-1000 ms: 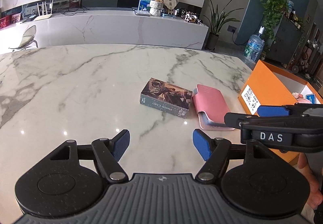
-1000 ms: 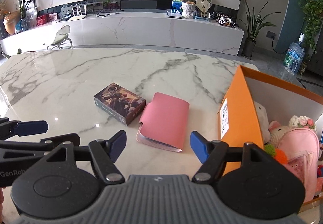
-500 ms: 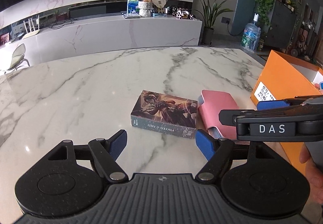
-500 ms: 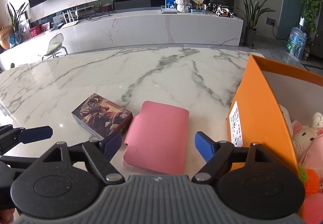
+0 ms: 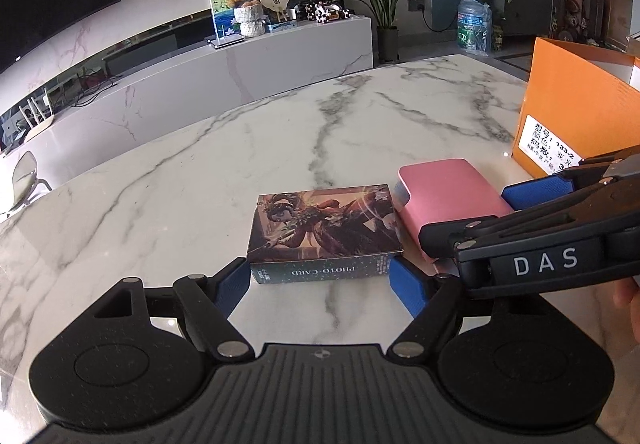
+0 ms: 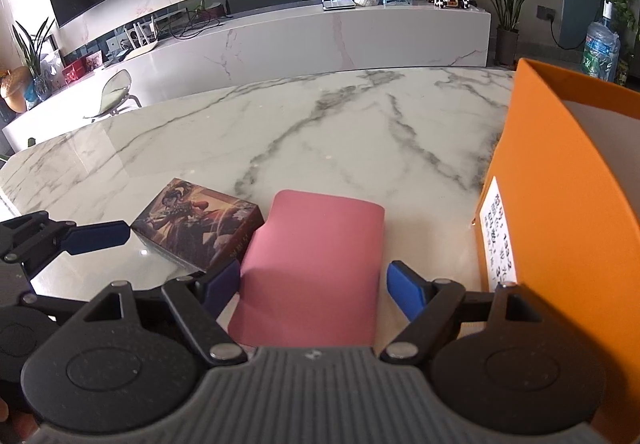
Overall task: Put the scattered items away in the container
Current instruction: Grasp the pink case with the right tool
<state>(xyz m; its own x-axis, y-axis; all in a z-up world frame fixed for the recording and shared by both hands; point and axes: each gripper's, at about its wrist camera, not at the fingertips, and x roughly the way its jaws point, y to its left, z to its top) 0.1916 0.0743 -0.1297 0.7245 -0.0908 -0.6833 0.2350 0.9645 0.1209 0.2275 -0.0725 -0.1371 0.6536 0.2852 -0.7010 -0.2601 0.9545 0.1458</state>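
Two items lie side by side on the marble worktop beside the orange box: an illustrated card box printed "PHOTO CARD" and a pink case, nearer the orange box. Left gripper stands open, blue pads flanking the card box's near end. Right gripper stands open, straddling the pink case.

The polished white marble tabletop gleams; the printed cardboard card box looks glossy, the pink leather-like pouch matt.
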